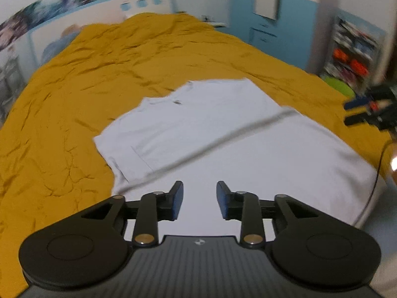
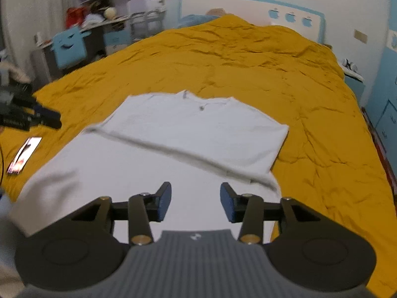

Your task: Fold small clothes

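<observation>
Across the whole room I see a big bed [image 2: 248, 57] with a wrinkled yellow blanket [image 1: 74, 79] on top. On the blanket, near the edge closest to me, lies a white T-shirt [image 2: 188, 129]. It is spread out flat with the neck hole [image 2: 201, 101] pointing away from me. One fold line [image 2: 173, 152] runs slanted across the middle, so I think the bottom part has been turned up over the rest. That looks like the first fold done. The sleeves and sides seem to stick out wide, so I think more folds are left, and the shirt is not a small neat pile yet.

My left hand-held gripper [image 1: 199, 200] hangs over the near part of the shirt. Its two fingers are spread apart and nothing is between them. My right hand-held gripper [image 2: 195, 202] also hangs over the near part of the shirt, fingers spread, nothing in it. In the left view I can see the right one off at the side, but it is too blurry there to say more.

A phone [image 2: 23, 155] lies on the blanket just beside the shirt's left side. I should keep the cloth away from it.
</observation>
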A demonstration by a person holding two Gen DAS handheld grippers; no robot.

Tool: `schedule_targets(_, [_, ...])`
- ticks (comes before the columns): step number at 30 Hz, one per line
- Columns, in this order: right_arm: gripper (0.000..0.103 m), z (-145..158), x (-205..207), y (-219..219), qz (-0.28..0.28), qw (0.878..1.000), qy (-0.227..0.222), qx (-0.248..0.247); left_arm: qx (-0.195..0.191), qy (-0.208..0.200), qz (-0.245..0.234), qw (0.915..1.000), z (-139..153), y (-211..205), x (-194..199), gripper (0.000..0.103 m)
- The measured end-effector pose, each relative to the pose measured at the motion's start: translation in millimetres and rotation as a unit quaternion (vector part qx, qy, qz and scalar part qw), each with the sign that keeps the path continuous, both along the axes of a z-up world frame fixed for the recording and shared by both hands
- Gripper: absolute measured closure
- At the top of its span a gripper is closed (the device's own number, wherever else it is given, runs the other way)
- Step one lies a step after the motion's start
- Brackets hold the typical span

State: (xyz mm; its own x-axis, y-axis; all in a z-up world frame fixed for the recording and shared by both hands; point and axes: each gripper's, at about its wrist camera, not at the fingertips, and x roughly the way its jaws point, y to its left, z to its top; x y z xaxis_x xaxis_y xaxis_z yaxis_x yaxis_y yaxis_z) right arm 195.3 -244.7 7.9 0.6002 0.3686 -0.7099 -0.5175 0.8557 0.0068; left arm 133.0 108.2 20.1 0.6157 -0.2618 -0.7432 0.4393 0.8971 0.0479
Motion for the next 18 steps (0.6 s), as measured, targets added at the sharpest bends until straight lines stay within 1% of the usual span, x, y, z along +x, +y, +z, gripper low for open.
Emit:
schedule_targets(1, [0.059,0,-13,-2,0.008,1.000,-0.001,-0.006,0.008,0.000,-0.015,0.9999,-1,-2,-12,0.058])
schedule_targets(2, [0.058,-3,-24,-4,0.016,1.000,-0.001,-0.012,0.016,-0.002,-0.030,0.9994,-2,-5,-23,0.051])
schedule_targets(4, [0.052,-10,-50,-7,0.026,0.999,-0.002,-0.028,0.036,0.000,-0.059,0.9976,-8,-8,-45,0.044])
schedule_targets(5, [0.050,-14,-61,-9,0.033,0.999,0.000,-0.033,0.051,0.001,-0.069,0.9963,-13,-10,-55,0.043])
schedule_targets(7, [0.042,-25,-85,-13,0.058,0.997,0.005,-0.043,0.082,0.010,-0.086,0.9929,-25,-14,-73,0.043])
schedule_targets(9, [0.035,-36,-103,-14,0.071,0.995,0.009,-0.065,0.108,0.019,-0.107,0.9882,-39,-19,-91,0.043])
schedule_targets(12, [0.035,-56,-127,-14,0.085,0.992,0.007,-0.096,0.125,0.028,-0.132,0.9829,-61,-27,-116,0.043])
schedule_targets(14, [0.035,-71,-140,-17,0.089,0.990,-0.009,-0.107,0.152,0.039,-0.146,0.9768,-81,-34,-131,0.043])
schedule_targets(16, [0.035,-83,-146,-21,0.085,0.990,-0.019,-0.115,0.193,0.036,-0.158,0.9676,-102,-43,-146,0.043])
schedule_targets(18, [0.035,-93,-149,-23,0.087,0.988,-0.018,-0.127,0.245,0.020,-0.171,0.9540,-123,-49,-162,0.043])
